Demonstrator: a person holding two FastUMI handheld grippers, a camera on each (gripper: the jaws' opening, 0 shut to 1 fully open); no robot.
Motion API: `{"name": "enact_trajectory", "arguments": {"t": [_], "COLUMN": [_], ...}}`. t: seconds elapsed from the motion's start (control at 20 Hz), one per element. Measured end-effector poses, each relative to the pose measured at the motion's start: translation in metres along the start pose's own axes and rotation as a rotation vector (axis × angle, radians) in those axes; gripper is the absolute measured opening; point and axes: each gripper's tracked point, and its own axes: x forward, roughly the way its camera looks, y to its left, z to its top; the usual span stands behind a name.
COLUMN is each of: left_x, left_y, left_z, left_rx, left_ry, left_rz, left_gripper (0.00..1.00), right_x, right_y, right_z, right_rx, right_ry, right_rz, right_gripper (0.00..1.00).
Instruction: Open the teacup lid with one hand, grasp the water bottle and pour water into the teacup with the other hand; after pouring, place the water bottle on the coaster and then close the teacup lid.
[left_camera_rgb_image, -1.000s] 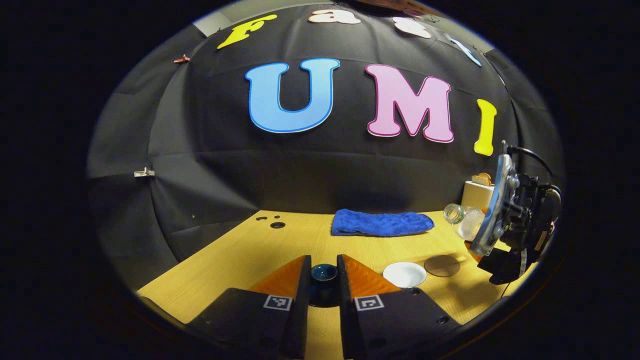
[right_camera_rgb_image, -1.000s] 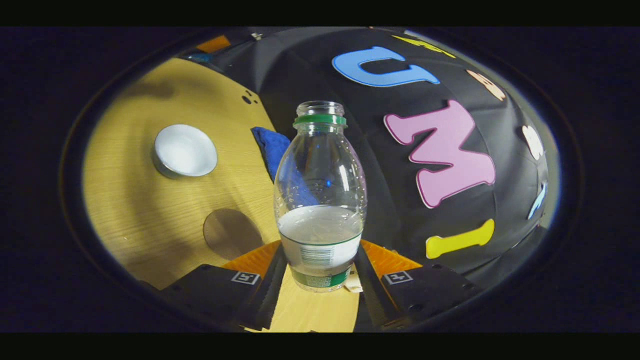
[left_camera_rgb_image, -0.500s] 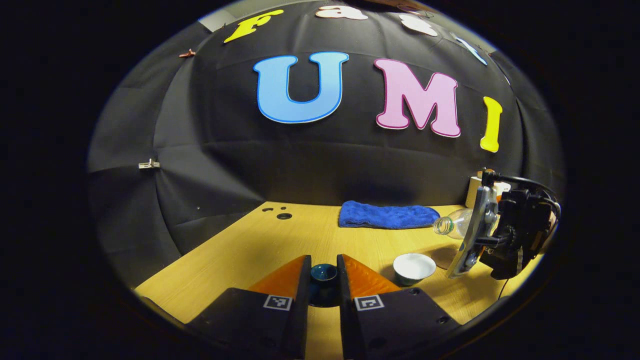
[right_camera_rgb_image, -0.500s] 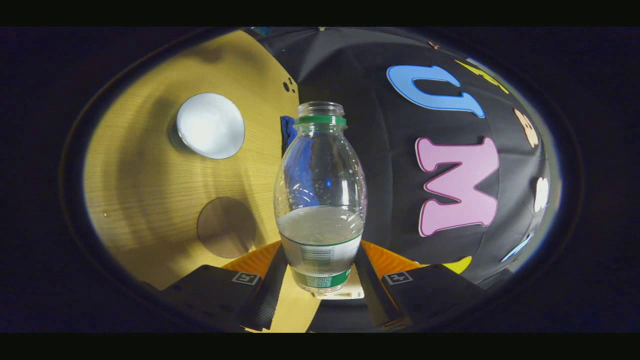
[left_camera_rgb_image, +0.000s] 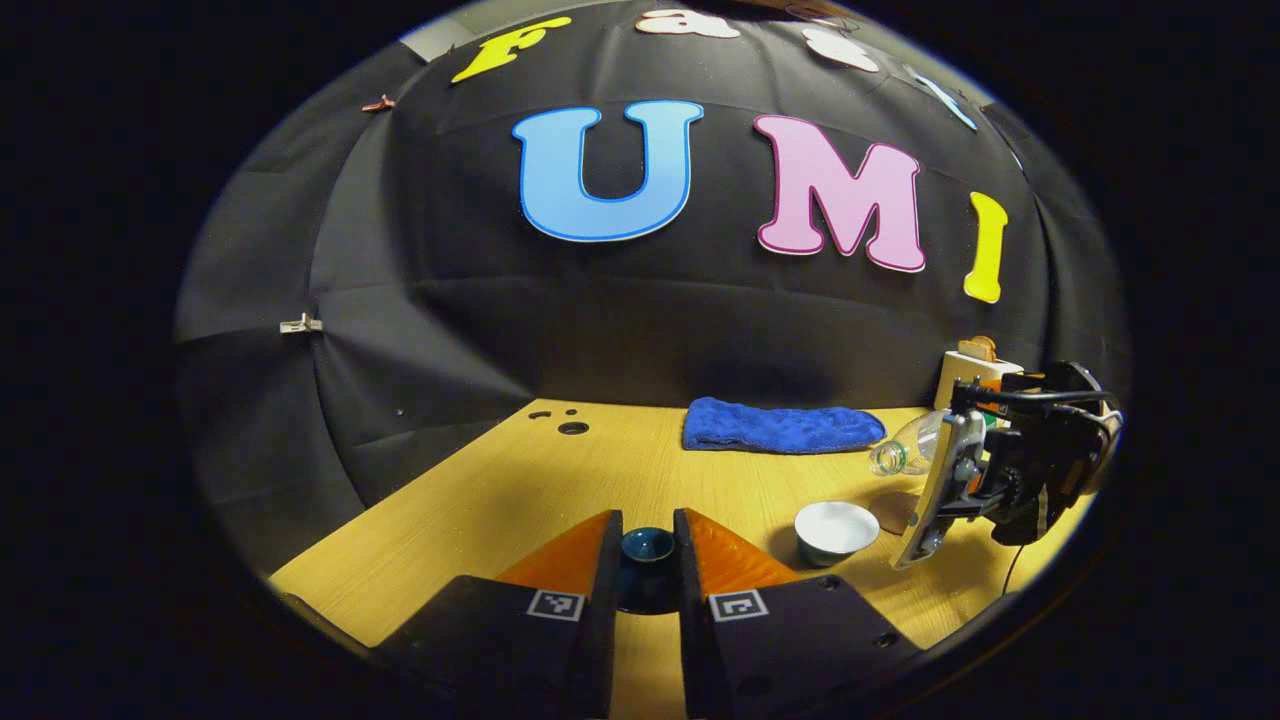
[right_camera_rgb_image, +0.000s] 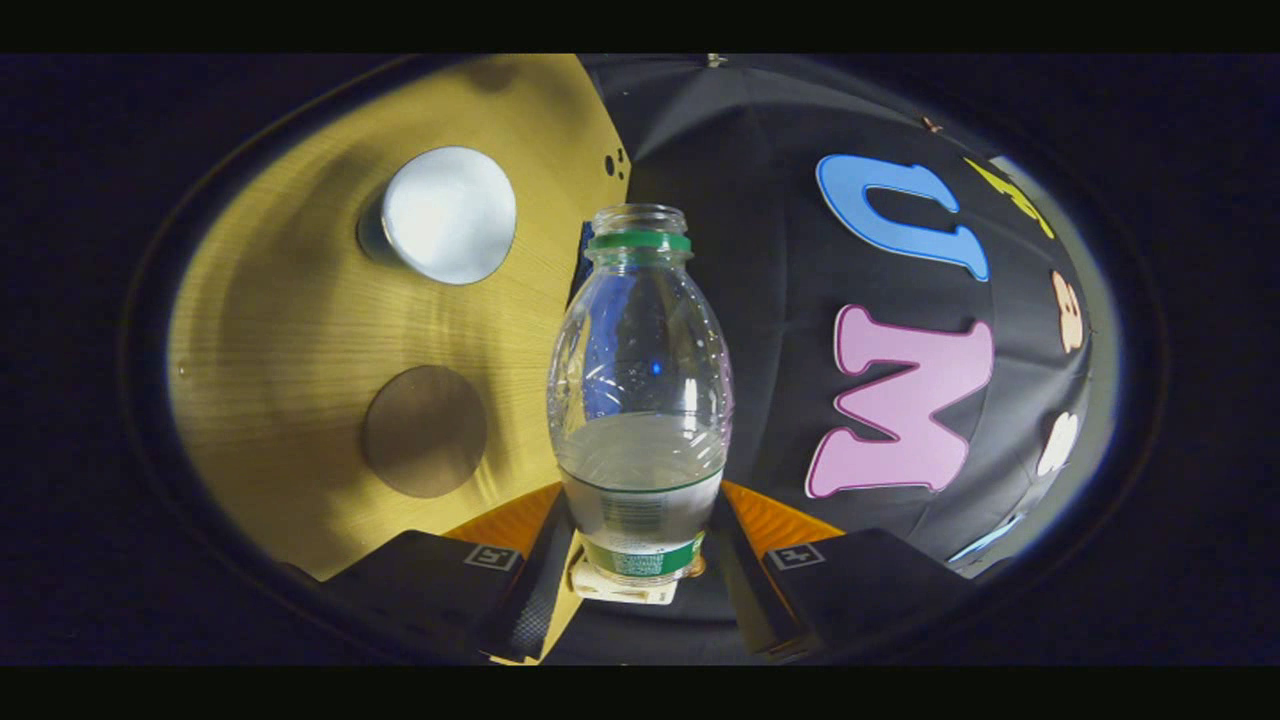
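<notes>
Right now my left claw (left_camera_rgb_image: 648, 560) is narrowed on the dark teacup lid (left_camera_rgb_image: 648, 546), both fingers pressing it, held off to the side above the counter (left_camera_rgb_image: 480, 500) so the cup stays clear for pouring. My right claw (right_camera_rgb_image: 640, 560) clamps the water bottle (right_camera_rgb_image: 640, 400) low on its body, tipped w/ the neck leaning toward the open white teacup (left_camera_rgb_image: 836, 530). Coaster (right_camera_rgb_image: 425, 430) lies just beside the cup, bare, ready for the bottle afterwards. Farther back, blue cloth (left_camera_rgb_image: 780, 428) by the wall.

Bare table (left_camera_rgb_image: 520, 490) left of teacup (left_camera_rgb_image: 836, 528), coaster (right_camera_rgb_image: 425, 431) just beside it, blue cloth (left_camera_rgb_image: 782, 428) behind
</notes>
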Motion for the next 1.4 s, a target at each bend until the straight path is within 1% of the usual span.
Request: {"name": "enact_trajectory", "arguments": {"t": [0.05,0.35,0.45,0.7,0.75,0.8,0.85,0.95,1.0,1.05,1.2,1.3,1.4], "left_x": [0.000,-0.002,-0.001,-0.003,-0.002,-0.003,-0.004,-0.005,-0.006,-0.006,-0.007,-0.007,-0.009], "left_y": [0.000,0.001,0.003,0.007,0.007,0.008,0.008,0.008,0.008,0.008,0.008,0.008,0.009], "left_z": [-0.001,0.000,0.000,0.000,0.000,-0.002,-0.002,-0.003,-0.003,-0.003,-0.003,-0.002,-0.002], "left_rx": [-0.003,-0.001,-0.001,-0.006,-0.002,0.001,0.002,0.000,-0.003,-0.005,-0.003,-0.005,-0.006], "left_ry": [0.004,-0.002,-0.004,-0.006,-0.006,-0.004,-0.003,-0.002,-0.003,-0.002,-0.006,-0.008,-0.008], "left_rz": [0.000,-0.003,-0.003,0.001,0.001,0.001,0.001,0.002,0.002,0.004,0.009,0.012,0.014], "left_gripper": [0.31,0.31,0.31,0.31,0.36,0.35,0.31,0.31,0.35,0.31,0.31,0.31,0.31], "right_x": [0.001,0.006,0.008,0.010,0.010,0.010,0.011,0.011,0.010,0.010,0.014,0.014,0.015], "right_y": [-0.002,-0.011,-0.009,-0.008,-0.008,-0.009,-0.008,-0.010,-0.011,-0.013,-0.012,-0.017,-0.019], "right_z": [0.000,0.001,0.002,0.006,0.008,0.008,0.009,0.010,0.010,0.010,0.008,0.009,0.008], "right_rx": [-0.019,-0.125,-0.136,-0.169,-0.175,-0.185,-0.194,-0.216,-0.233,-0.249,-0.270,-0.299,-0.301], "right_ry": [-0.003,-0.020,-0.028,-0.038,-0.044,-0.046,-0.050,-0.057,-0.063,-0.070,-0.074,-0.084,-0.083], "right_rz": [-0.006,-0.030,-0.017,-0.032,-0.035,-0.042,-0.043,-0.047,-0.052,-0.060,-0.066,-0.085,-0.093], "right_gripper": [0.74,0.74,0.74,0.74,0.74,0.74,0.74,0.74,0.74,0.74,0.74,0.74,0.74]}}
